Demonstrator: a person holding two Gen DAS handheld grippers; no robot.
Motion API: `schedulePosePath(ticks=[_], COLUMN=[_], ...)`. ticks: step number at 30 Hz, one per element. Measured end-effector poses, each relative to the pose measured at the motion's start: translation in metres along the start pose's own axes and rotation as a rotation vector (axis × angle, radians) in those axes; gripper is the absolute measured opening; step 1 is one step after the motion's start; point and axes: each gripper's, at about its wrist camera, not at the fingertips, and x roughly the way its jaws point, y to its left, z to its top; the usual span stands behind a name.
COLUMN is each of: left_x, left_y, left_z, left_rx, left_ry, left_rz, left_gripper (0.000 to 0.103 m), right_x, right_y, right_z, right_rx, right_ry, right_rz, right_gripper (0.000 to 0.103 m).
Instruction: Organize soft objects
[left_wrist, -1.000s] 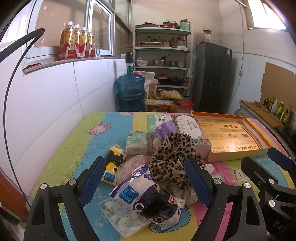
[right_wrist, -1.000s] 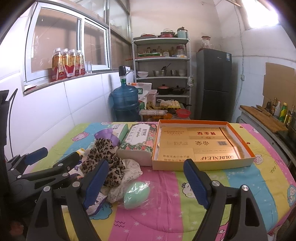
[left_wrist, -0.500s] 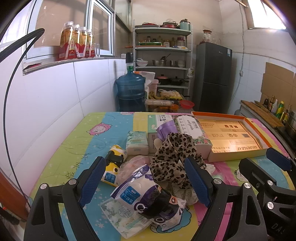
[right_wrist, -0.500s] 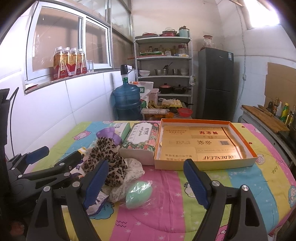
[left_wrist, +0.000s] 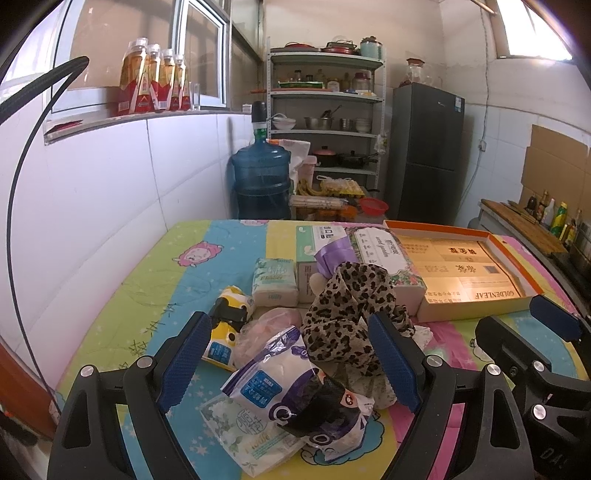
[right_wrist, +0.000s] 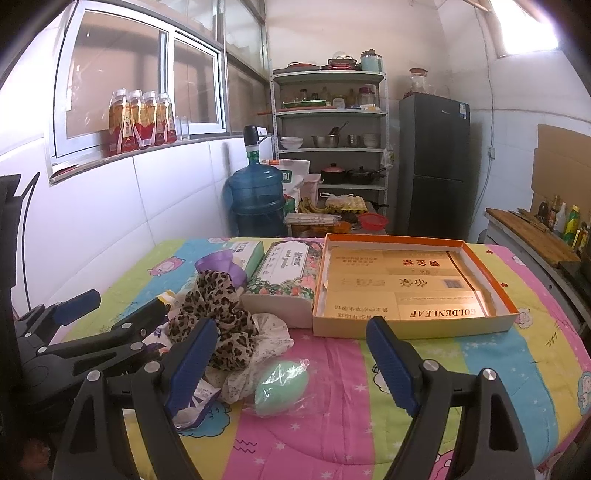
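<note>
A pile of soft things lies on the colourful bedspread (left_wrist: 155, 280): a leopard-print cloth (left_wrist: 347, 314), a purple-and-white packet (left_wrist: 291, 391), a floral tissue pack (left_wrist: 251, 435), a yellow packet (left_wrist: 225, 332) and a small green tissue pack (left_wrist: 275, 282). My left gripper (left_wrist: 288, 365) is open and empty, just above the purple-and-white packet. My right gripper (right_wrist: 291, 365) is open and empty, over a bagged green sponge (right_wrist: 282, 384). The leopard-print cloth also shows in the right wrist view (right_wrist: 218, 314). An open orange box (right_wrist: 410, 288) sits at the right.
A floral tissue box (right_wrist: 284, 280) and a green box (left_wrist: 317, 236) lie beside the orange box. A white tiled wall (left_wrist: 92, 192) runs along the left. A blue water jug (left_wrist: 262, 181), shelves (left_wrist: 325, 122) and a fridge (left_wrist: 424, 155) stand beyond the far edge.
The right wrist view has risen and drawn back slightly; the left is almost still. Both grippers stay open and nothing on the bedspread has moved.
</note>
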Motion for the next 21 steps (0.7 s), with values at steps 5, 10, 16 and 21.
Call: schedulePosePath(ticks=[5, 10, 16, 21], left_x=[0.0008, 0.0026, 0.0057, 0.0094], left_y=[0.0002, 0.0014, 0.0026, 0.0073], left_z=[-0.0005, -0.0014, -0.0025, -0.0025], left_rx=[-0.002, -0.005, -0.005, -0.013], left_ry=[0.001, 0.005, 0.011, 0.014], left_rz=[0.0, -0.001, 0.0, -0.001], left_gripper=[0.088, 0.088, 0.088, 0.088], right_x=[0.0015, 0.0042, 0.0086, 0.0098], right_y=[0.0005, 0.0005, -0.0013, 0.0], right_z=[-0.0007, -0.002, -0.0027, -0.0031], right_rx=[0.0, 0.002, 0.028, 0.013], right_ry=[0.003, 0.012, 0.028, 0.025], right_rz=[0.003, 0.012, 0.049, 0.052], right_gripper=[0.083, 0.083, 0.083, 0.083])
